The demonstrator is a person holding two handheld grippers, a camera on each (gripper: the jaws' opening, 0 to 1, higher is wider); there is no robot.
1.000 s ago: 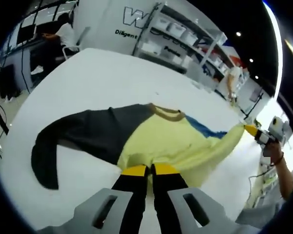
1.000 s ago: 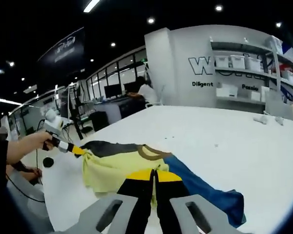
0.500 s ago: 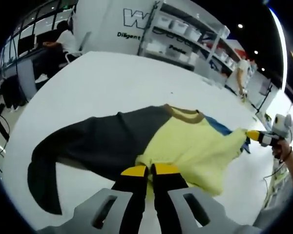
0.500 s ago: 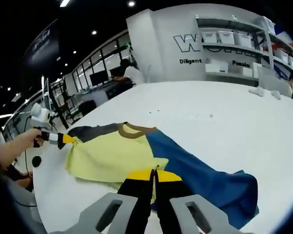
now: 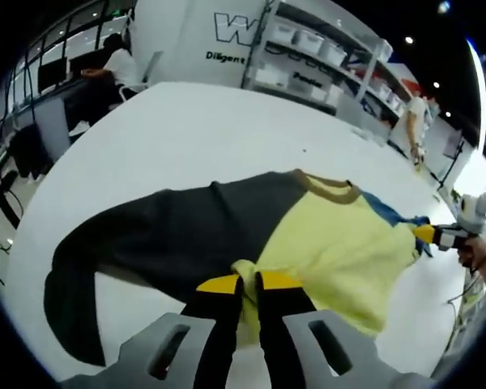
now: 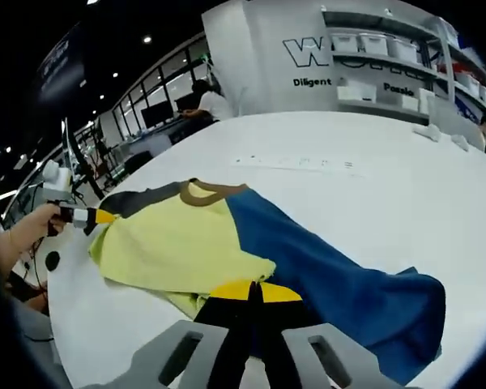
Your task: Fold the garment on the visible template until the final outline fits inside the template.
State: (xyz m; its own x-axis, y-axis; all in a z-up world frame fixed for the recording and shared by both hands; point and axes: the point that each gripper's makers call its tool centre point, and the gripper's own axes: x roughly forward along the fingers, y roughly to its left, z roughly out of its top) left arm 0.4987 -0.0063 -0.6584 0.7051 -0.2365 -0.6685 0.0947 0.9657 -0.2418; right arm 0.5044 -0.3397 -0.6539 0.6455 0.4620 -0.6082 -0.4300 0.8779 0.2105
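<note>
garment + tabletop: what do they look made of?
Garment: soft matte knit, likely cotton jersey; it drapes and wrinkles, with yellow, blue and dark panels and a ribbed-looking brown collar. Table: hard, smooth white surface with a faint sheen, probably laminate or painted board; cannot tell which.

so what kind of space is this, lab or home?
Likely a lab or demo workspace in an open office, not a home. Wall lettering sits beside shelving with storage bins, a person works at desk monitors, and the garment lies on a large white table.
</note>
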